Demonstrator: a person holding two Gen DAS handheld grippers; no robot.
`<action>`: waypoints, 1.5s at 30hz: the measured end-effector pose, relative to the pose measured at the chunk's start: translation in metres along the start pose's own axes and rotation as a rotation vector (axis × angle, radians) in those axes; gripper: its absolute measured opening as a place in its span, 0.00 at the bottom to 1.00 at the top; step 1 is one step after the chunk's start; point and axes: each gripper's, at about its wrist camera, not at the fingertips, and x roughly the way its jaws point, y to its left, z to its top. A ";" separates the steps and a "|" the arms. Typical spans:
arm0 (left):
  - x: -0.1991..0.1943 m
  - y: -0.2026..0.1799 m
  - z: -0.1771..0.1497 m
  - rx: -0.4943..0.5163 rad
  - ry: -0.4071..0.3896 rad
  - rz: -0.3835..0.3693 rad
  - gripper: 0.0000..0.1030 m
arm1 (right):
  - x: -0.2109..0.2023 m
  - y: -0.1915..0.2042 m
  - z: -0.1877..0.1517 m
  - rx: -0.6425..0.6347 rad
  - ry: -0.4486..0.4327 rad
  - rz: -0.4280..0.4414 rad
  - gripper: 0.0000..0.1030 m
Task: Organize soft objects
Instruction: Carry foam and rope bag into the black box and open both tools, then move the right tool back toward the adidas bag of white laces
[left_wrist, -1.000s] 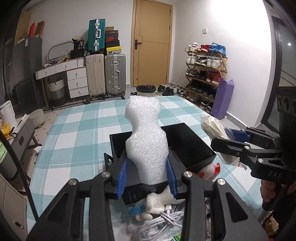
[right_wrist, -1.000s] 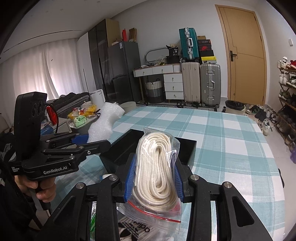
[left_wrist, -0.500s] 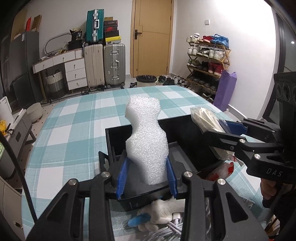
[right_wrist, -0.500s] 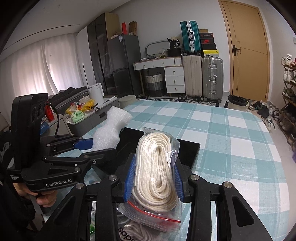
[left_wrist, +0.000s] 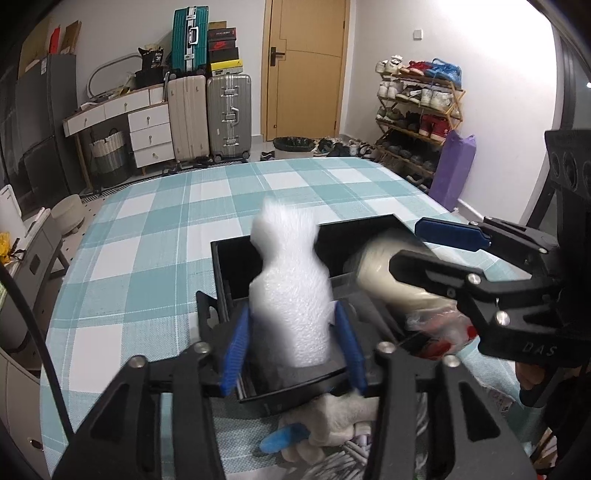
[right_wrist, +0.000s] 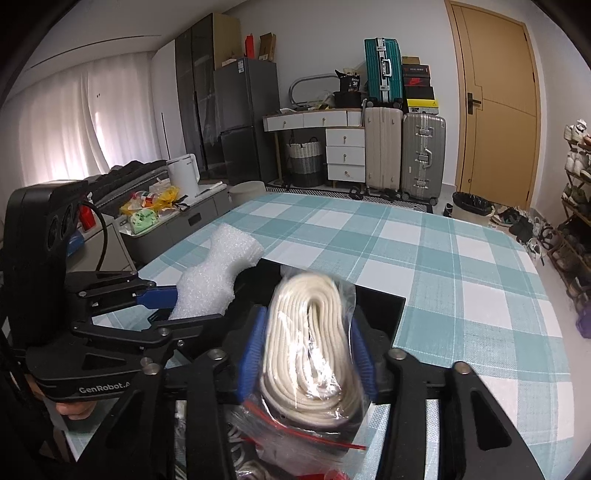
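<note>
My left gripper (left_wrist: 293, 341) is shut on a white foam piece (left_wrist: 290, 284) and holds it upright over the near left part of a black open box (left_wrist: 221, 269). It also shows in the right wrist view (right_wrist: 214, 280). My right gripper (right_wrist: 306, 354) is shut on a clear bag of coiled cream rope (right_wrist: 308, 339) over the box's (right_wrist: 384, 306) right side. The bag of rope shows blurred in the left wrist view (left_wrist: 391, 273). The right gripper also shows there (left_wrist: 436, 247).
The box sits on a teal checked tablecloth (left_wrist: 155, 266). A white plush toy (left_wrist: 332, 421) and white cables (left_wrist: 332, 469) lie at the table's near edge. A purple bag (left_wrist: 452, 170) and a shoe rack (left_wrist: 417, 110) stand right of the table.
Both grippers have moved forward and down over the black box, carrying the foam piece and the bag of rope lower toward its inside.
</note>
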 end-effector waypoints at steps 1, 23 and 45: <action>-0.003 -0.001 0.000 0.002 -0.006 -0.010 0.57 | -0.003 0.000 -0.001 -0.003 -0.002 0.000 0.56; -0.052 0.006 -0.024 -0.038 -0.116 0.045 1.00 | -0.068 0.002 -0.034 0.041 -0.024 -0.051 0.99; -0.047 0.011 -0.057 -0.021 -0.062 0.066 1.00 | -0.071 0.019 -0.073 0.072 0.073 -0.060 0.99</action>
